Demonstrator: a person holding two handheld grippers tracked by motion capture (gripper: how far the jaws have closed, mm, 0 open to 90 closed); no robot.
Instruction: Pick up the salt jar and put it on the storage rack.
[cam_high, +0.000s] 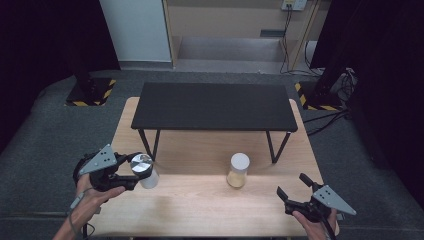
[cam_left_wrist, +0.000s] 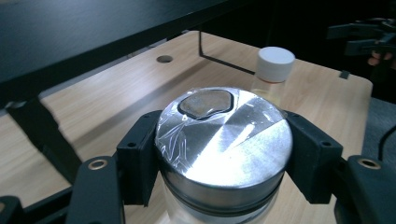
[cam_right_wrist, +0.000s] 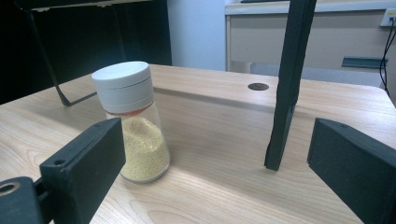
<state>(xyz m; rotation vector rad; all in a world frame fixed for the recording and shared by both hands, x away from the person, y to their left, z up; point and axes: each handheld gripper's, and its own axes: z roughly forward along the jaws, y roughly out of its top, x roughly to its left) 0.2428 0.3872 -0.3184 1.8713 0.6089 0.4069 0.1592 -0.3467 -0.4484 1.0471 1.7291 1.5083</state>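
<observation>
Left claw (cam_left_wrist: 219, 154) clamped on silver-capped jar (cam_left_wrist: 224, 140), held off tabletop (cam_high: 200, 205) beside black shelf (cam_high: 212, 106) | right claw (cam_right_wrist: 210, 186) agape, idle near white-capped jar (cam_right_wrist: 133, 121) | risk: I grip only the slick cap rim; tilt could let it slip or knock shelf edge.

A black shelf (cam_high: 213, 106) is standing across the far half of the wooden table (cam_high: 200, 200). In front of it, right of centre, a white-capped jar (cam_high: 238, 170) is standing upright; the metal-lidded jar (cam_high: 142, 170) is sitting well to its left, between the left gripper (cam_high: 122, 172) pads. The right gripper (cam_high: 295, 190) is hovering at the near right corner.
</observation>
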